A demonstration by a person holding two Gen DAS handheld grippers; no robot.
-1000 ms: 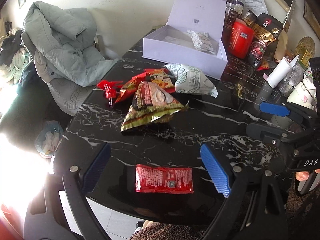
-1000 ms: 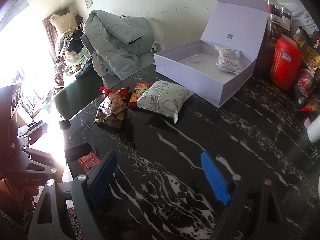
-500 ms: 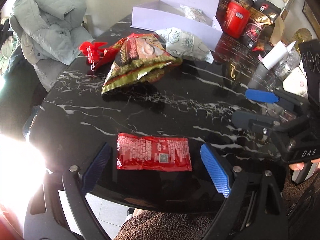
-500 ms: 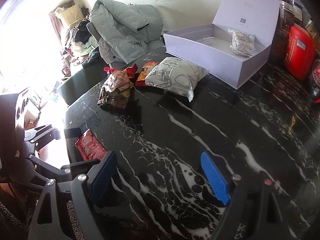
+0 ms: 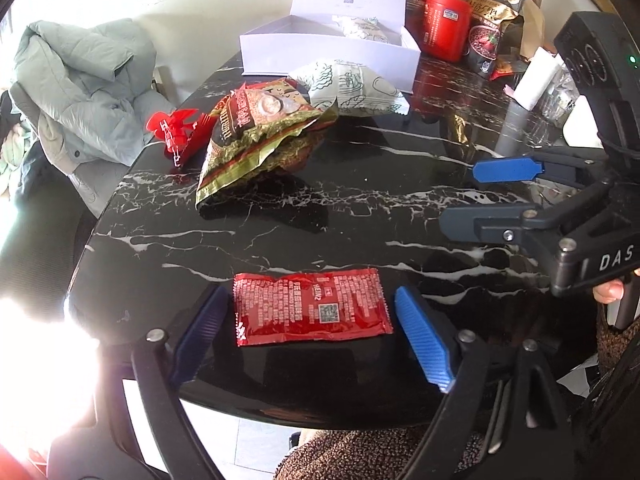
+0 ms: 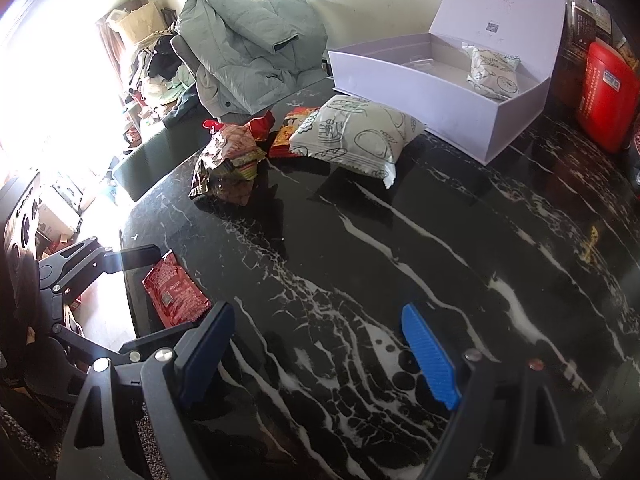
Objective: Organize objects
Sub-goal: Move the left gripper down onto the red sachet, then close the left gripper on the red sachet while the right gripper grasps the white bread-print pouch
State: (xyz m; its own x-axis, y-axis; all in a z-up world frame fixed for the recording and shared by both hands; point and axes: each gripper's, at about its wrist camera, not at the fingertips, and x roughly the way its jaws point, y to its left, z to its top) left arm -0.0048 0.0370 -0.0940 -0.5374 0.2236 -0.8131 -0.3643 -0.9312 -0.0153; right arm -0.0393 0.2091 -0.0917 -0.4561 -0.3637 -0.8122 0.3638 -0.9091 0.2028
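Note:
A red sauce sachet [image 5: 310, 308] lies flat near the front edge of the black marble table [image 5: 360, 208]. My left gripper [image 5: 310, 291] points down over it with the sachet between its blue pads. Its jaws are closing, and a thin gap still shows at each end of the sachet. To the right, my right gripper [image 6: 318, 312] stands open over bare table, nothing between its fingers. Further back lie a gold-green snack bag [image 5: 256, 136], a white patterned pouch [image 5: 352, 88] and a red clip [image 5: 172, 128]. Behind them the open white box [image 6: 420, 96] holds a second pouch [image 6: 494, 72].
A red canister [image 5: 446, 24], dark bags and jars crowd the back right corner. A grey-green jacket [image 5: 80, 88] hangs over a chair at the table's left. Strong glare floods the lower left. The table's front edge runs just under my left gripper.
My left gripper has sunk over the red sachet, which now lies between its pads, and its jaws have narrowed. My right gripper has come down closer to the tabletop.

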